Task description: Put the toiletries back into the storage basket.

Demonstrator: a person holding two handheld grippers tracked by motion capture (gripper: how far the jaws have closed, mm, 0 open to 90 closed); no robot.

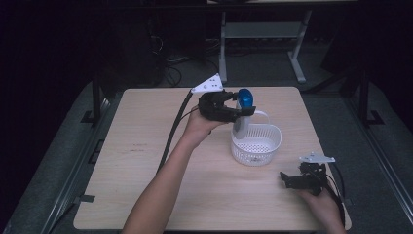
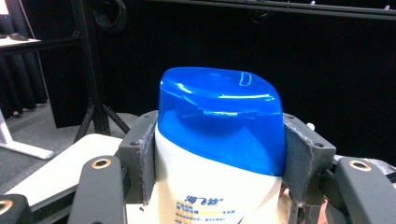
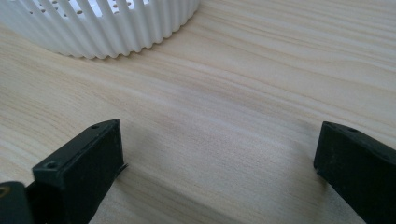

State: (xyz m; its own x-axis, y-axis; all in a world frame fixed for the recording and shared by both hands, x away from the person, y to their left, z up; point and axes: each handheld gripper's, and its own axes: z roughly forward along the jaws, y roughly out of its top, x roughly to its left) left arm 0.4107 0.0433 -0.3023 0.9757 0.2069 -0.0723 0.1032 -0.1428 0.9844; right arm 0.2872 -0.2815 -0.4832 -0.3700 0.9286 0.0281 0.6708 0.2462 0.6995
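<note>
The left hand-held gripper (image 1: 229, 105) pinches a white bottle with a blue cap (image 1: 243, 113) between its grey pads (image 2: 299, 161), holding it upright above the far rim of the white perforated basket (image 1: 256, 144), so the bottle's long axis runs vertical and the basket lies directly below and slightly nearer the person. The right hand-held gripper (image 1: 292, 181) rests on the worktop (image 1: 146, 161) near the right edge with its jaws spread and empty, well apart from the bottle. The left gripper view shows the pads' contact just under the cap and the printed label, which the high view does not resolve; the right gripper view shows the basket's ribbed wall (image 3: 107, 32) close ahead.
</note>
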